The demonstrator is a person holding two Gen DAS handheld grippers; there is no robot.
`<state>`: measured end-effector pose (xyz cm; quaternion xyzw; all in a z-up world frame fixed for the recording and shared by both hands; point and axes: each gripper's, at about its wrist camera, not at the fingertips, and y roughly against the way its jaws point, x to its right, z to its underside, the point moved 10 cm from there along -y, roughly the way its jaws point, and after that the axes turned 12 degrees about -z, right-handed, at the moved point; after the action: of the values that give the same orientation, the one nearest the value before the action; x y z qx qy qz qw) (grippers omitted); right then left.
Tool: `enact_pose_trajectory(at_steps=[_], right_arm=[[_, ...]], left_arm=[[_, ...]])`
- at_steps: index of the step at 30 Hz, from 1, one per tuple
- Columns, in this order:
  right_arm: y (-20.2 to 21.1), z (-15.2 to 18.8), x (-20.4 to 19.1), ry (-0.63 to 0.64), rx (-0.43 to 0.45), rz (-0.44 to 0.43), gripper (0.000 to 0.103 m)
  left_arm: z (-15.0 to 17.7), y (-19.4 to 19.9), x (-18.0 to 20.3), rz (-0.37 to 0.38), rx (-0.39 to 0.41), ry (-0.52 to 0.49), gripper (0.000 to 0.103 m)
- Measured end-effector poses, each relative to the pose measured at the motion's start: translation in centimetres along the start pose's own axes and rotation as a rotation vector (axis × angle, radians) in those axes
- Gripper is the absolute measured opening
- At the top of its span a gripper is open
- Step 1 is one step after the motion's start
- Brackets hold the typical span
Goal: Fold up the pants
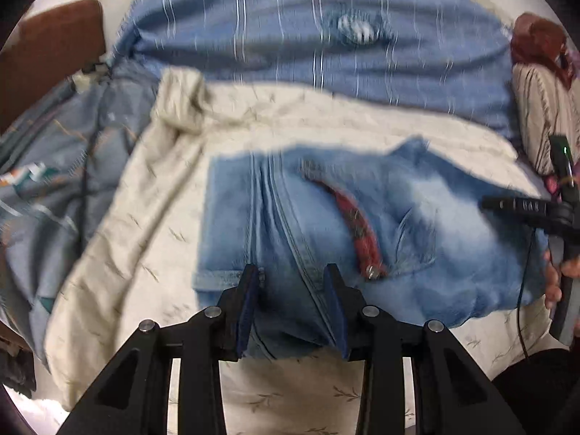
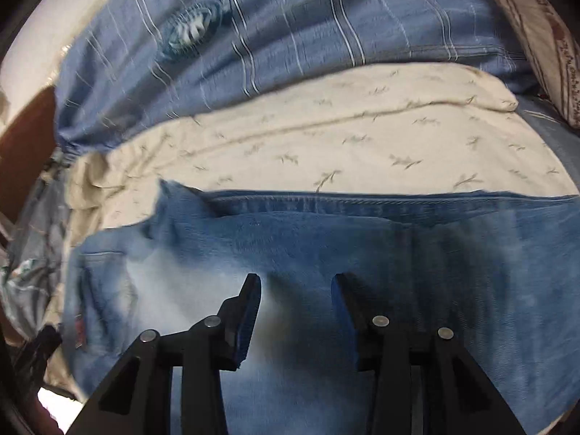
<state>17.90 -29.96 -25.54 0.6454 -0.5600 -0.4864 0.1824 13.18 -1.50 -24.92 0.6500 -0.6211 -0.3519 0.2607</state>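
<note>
Light blue jeans lie folded on a cream sheet, with a red strap ending in a metal rivet across them. My left gripper is at their near edge, shut on a bunched fold of denim along a seam. In the right wrist view the jeans spread wide, waistband edge at the back. My right gripper hovers over the pale middle of the denim, fingers apart, nothing pinched between the pads. A hand at the right edge of the left wrist view holds that gripper's black frame.
A cream leaf-print sheet covers the bed. Behind the jeans lies a blue striped blanket. A grey-blue patterned quilt is heaped at left, a brown cushion beyond it. A striped pillow and a black cable are at right.
</note>
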Motion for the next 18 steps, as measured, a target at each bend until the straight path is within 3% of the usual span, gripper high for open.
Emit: enact_pose_trajectory(at_steps=[4, 9, 14, 18], right_arm=[[-1.3, -1.0, 0.1, 0.024, 0.023, 0.057, 0.047], [-2.3, -2.5, 0.3, 0.036, 0.055, 0.1, 0.049], [-1.6, -2.9, 0.2, 0.034, 0.108, 0.063, 0.048], [1.2, -3.0, 0.2, 0.041, 0.192, 0.042, 0.048]], left_arm=[[0.3, -0.8, 0.4, -0.007, -0.015, 0.004, 0.041], [-0.5, -2.9, 0.6, -0.048, -0.046, -0.006, 0.055], [-0.6, -3.9, -0.6, -0.069, -0.084, 0.044, 0.076], [-0.3, -3.1, -1.2, -0.034, -0.071, 0.094, 0.079]])
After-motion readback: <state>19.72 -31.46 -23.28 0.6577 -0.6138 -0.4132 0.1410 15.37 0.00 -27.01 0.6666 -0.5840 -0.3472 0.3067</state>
